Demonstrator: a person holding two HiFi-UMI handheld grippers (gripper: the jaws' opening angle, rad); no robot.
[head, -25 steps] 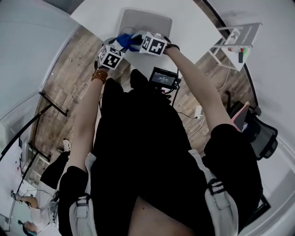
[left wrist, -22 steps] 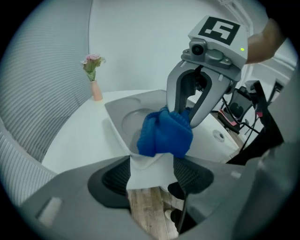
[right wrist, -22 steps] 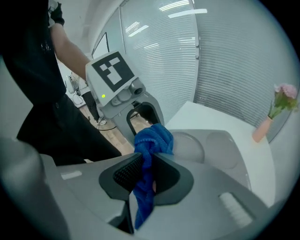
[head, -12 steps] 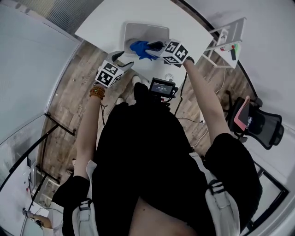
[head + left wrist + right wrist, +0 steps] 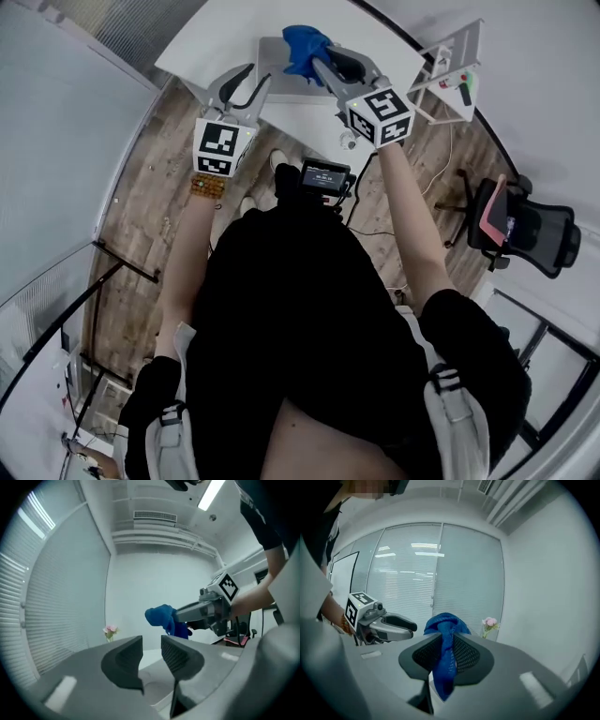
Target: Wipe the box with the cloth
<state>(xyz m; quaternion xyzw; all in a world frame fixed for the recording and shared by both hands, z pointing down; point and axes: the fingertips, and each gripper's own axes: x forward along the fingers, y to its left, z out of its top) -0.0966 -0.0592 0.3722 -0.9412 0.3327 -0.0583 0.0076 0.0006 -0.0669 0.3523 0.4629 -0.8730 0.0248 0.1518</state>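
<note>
Cloth, blue, bunched (image 5: 305, 45): pinched tight in right gripper (image 5: 322, 62), top centre of head view, held in air over grey shallow box (image 5: 272, 64) on white table (image 5: 211, 42). Left gripper (image 5: 257, 75): jaws slightly apart, empty. Judgement: lower cloth flat onto box; left could steady rim. Pink flowers (image 5: 110, 630) beyond look clear of path.
</note>
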